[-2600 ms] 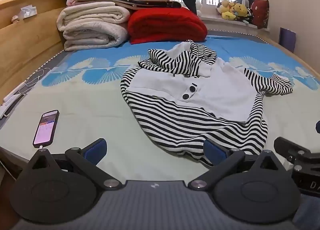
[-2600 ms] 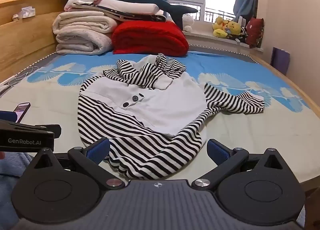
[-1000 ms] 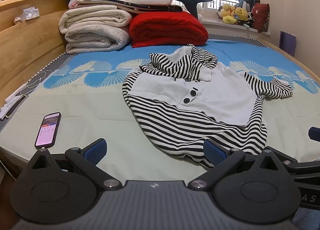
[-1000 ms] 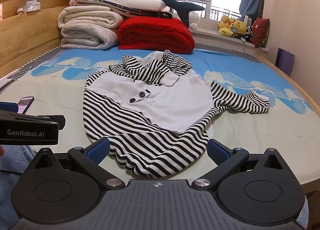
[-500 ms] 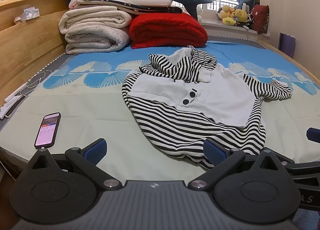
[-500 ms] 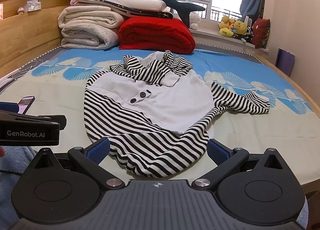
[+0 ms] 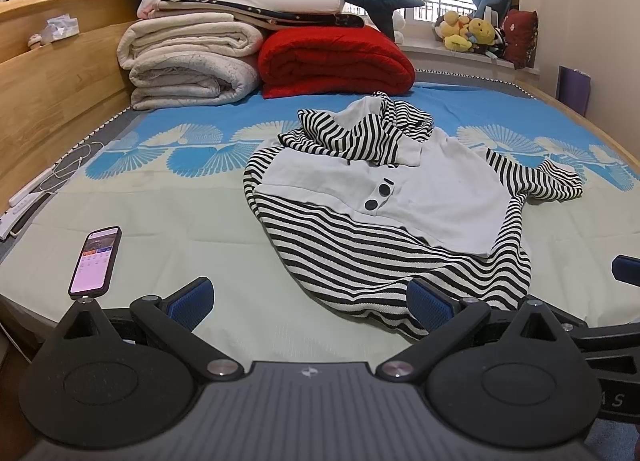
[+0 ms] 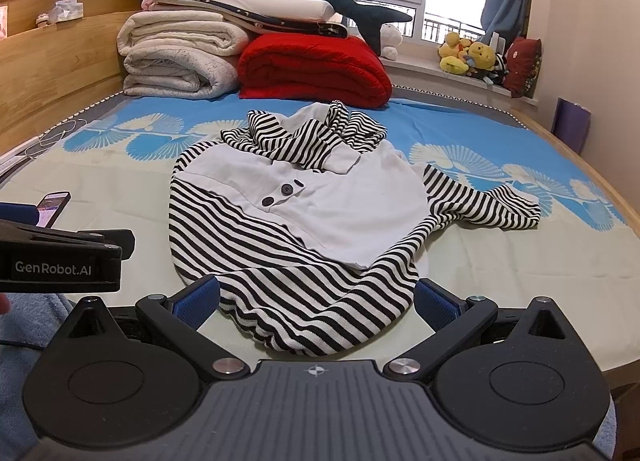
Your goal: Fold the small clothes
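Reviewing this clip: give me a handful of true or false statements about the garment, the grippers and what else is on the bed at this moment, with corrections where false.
1. The striped top lies unfolded on the bed, one sleeve stretched out to the side. True.
2. The left gripper is clamped on the hem of the top. False: its jaws stand wide open and hold nothing.
3. The right gripper is open, with the near hem of the top lying between its fingers. True.
4. A phone lies on the bed with its screen lit. True.
5. The red blanket is spread over the top. False: it sits folded at the far end of the bed, beside the cream blankets.
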{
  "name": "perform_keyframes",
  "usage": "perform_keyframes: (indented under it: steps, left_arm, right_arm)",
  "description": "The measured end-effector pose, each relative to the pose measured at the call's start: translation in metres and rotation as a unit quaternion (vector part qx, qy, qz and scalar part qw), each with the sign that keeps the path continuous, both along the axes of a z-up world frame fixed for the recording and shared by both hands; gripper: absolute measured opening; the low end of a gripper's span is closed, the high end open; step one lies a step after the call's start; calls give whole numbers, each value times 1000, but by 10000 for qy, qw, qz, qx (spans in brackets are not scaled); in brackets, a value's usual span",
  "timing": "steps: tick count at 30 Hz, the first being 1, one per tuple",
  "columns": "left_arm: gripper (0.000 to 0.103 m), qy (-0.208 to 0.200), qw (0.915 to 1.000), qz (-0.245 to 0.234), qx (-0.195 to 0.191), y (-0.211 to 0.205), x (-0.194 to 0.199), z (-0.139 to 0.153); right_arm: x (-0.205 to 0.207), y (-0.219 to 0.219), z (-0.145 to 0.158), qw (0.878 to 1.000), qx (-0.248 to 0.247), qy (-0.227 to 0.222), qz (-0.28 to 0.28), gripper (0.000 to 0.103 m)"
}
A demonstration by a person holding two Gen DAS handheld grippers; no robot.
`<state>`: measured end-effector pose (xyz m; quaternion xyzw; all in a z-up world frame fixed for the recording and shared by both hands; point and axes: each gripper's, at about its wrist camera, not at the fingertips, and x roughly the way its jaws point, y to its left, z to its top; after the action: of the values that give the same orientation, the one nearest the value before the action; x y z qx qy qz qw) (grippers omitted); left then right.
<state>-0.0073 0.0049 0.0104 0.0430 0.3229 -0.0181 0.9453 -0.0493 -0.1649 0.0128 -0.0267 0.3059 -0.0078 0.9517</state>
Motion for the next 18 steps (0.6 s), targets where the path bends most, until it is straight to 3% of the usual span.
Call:
perform_keyframes:
  steps: [18]
  left_arm:
    - [103,3,10000,-8,21,-3,1,-1]
  right_arm:
    - [1,2,-1,10000,9,11,7,102]
